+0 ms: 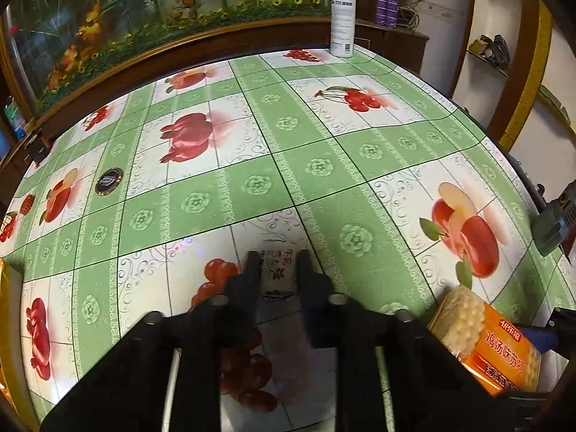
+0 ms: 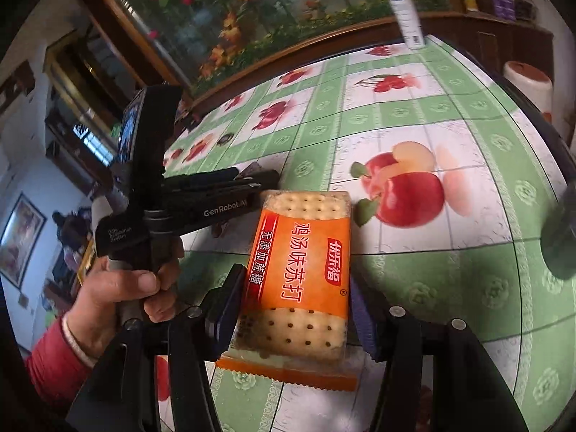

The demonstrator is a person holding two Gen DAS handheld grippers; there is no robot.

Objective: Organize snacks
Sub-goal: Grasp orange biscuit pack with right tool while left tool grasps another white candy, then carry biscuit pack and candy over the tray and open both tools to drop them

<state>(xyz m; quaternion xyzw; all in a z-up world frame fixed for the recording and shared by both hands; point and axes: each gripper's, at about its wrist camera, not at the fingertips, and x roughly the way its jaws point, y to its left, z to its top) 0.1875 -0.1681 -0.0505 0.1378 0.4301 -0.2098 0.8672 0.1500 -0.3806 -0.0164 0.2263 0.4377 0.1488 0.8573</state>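
1. Left gripper (image 1: 278, 270) – clamped on a small pale printed packet (image 1: 277, 270), low centre of its view.
2. Right gripper (image 2: 291, 309) – fingers pressed on both sides of an orange cracker pack (image 2: 300, 270).
3. Left hand (image 2: 118, 288), red sleeve, lower left.
4. Glossy green fruit-print tablecloth (image 1: 324, 165); white spray bottle (image 1: 342, 18) at the far edge, framed floral picture (image 1: 126, 10) behind.

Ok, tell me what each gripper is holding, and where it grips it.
Right gripper: cracker pack, jaws on its two long sides, near the rear end. Left gripper: small pale packet, pinched across its sides.
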